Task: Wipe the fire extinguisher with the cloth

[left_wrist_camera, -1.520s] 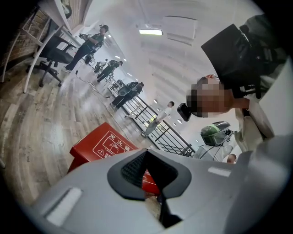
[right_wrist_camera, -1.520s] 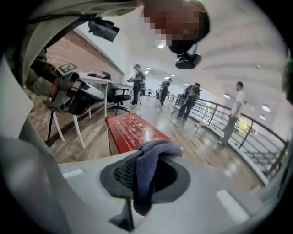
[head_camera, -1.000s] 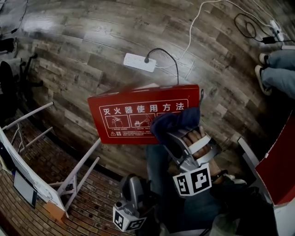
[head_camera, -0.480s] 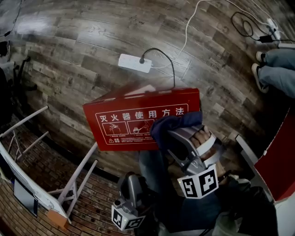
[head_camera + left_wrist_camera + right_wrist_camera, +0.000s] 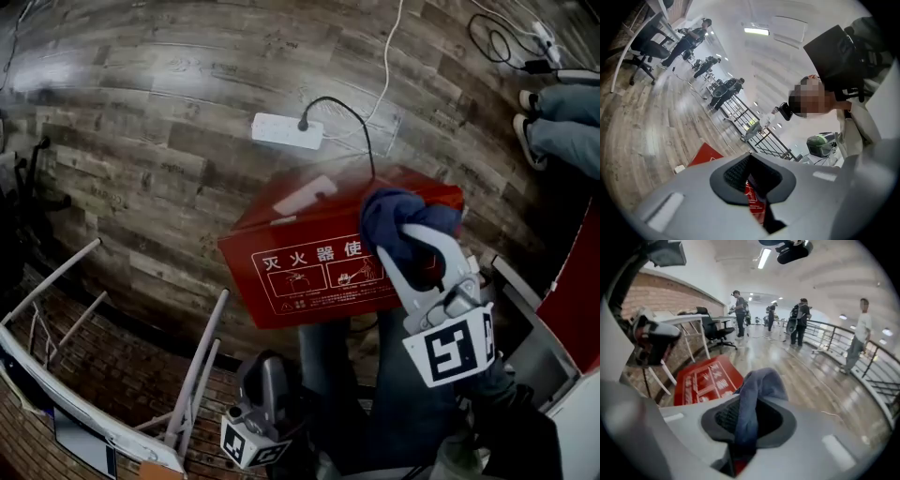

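**Claws:** two.
- Right claw (image 5: 412,240): jaws have just been closing and now pinch the cloth.
- Left claw (image 5: 757,176): pressed together, empty, with the box beyond its tips.

**Dark blue bunched cloth (image 5: 397,212):** one, at the right claw's tips.

**Red white-lettered fire extinguisher box (image 5: 309,274):** one, directly beneath the right claw.

**Risks:** the grip is on a thin fold, so dragging may pull the cloth free. Pressing may also shove the unbraced box.
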`<state>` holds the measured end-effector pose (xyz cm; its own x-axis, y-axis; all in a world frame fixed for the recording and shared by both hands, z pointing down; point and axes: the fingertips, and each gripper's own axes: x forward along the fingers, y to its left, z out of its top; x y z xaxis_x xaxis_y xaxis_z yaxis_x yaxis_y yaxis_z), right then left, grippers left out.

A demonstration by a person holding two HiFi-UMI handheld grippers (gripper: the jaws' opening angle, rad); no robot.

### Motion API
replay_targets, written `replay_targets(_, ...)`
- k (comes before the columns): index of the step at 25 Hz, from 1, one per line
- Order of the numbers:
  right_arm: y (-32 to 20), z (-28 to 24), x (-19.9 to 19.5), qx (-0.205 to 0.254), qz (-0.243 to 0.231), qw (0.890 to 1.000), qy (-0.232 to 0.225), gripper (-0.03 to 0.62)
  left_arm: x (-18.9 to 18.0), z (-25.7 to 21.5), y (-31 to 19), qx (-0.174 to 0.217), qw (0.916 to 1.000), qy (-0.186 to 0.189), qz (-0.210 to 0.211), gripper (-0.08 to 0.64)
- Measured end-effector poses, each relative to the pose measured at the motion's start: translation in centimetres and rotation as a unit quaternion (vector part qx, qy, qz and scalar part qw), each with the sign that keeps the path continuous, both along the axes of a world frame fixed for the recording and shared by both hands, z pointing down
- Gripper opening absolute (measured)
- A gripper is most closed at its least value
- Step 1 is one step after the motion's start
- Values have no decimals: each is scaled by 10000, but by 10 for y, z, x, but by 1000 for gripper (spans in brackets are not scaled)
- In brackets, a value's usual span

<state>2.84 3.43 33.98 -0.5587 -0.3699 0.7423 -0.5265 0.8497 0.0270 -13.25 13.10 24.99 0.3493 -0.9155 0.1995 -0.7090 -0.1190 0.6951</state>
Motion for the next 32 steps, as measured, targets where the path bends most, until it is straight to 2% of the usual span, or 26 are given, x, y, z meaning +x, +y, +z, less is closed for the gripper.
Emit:
replay_targets(2,13,-4,-44,-330,-589,9973,-279,67,-21,3,-7,-26,10000,39,-47,2)
replay_targets(4,4,-8,-64,-201,-1022,9938,-389,66,-40,5,-13,-26,9999,94,-96,2)
replay_targets(5,-9,-9,-62,-147,-1024,9938,-407,66,-49,5,-16,-24,9999,116,-113,2)
replay_targets(7,-37,-5,-37,-387,-418,9979,-323,64,-67,7,-19,-43,9998,145,-153,2)
replay_targets(9,-58,9,-8,-991,264,9946,-136,62,-83,10,-20,-92,9996,170,-202,2)
replay_targets(10,-63,15,-2,-1313,252,9910,-92,62,-90,12,-21,-112,9995,181,-222,2)
replay_targets(12,-64,24,-9,-1984,-245,9795,-253,61,-102,16,-23,-132,9994,205,-256,2)
replay_targets(14,-61,32,-32,-2566,-828,9608,-643,61,-111,21,-25,-143,9991,243,-314,2)
replay_targets(16,-58,44,-63,-2866,-1284,9454,-866,60,-118,25,-25,-159,9986,297,-401,2)
replay_targets(19,-51,56,-116,-2961,-1748,9361,-745,60,-126,25,-26,-149,9981,374,-476,2)
replay_targets(22,-42,55,-164,-2619,-2558,9296,-429,57,-135,23,-27,-112,9978,403,-508,2)
replay_targets(24,-39,57,-175,-2511,-3046,9181,-361,55,-141,22,-26,-112,9974,409,-576,2)
replay_targets(26,-38,65,-164,-2661,-3253,9072,-197,55,-146,20,-23,-119,9970,413,-642,2)
replay_targets(28,-40,82,-129,-2916,-3263,8986,312,55,-151,21,-20,-131,9967,405,-689,2)
replay_targets(30,-43,98,-81,-3289,-3042,8900,850,54,-153,24,-17,-144,9965,406,-721,2)
replay_targets(32,-49,107,-33,-3746,-2604,8824,1149,54,-154,27,-15,-179,9962,414,-743,2)
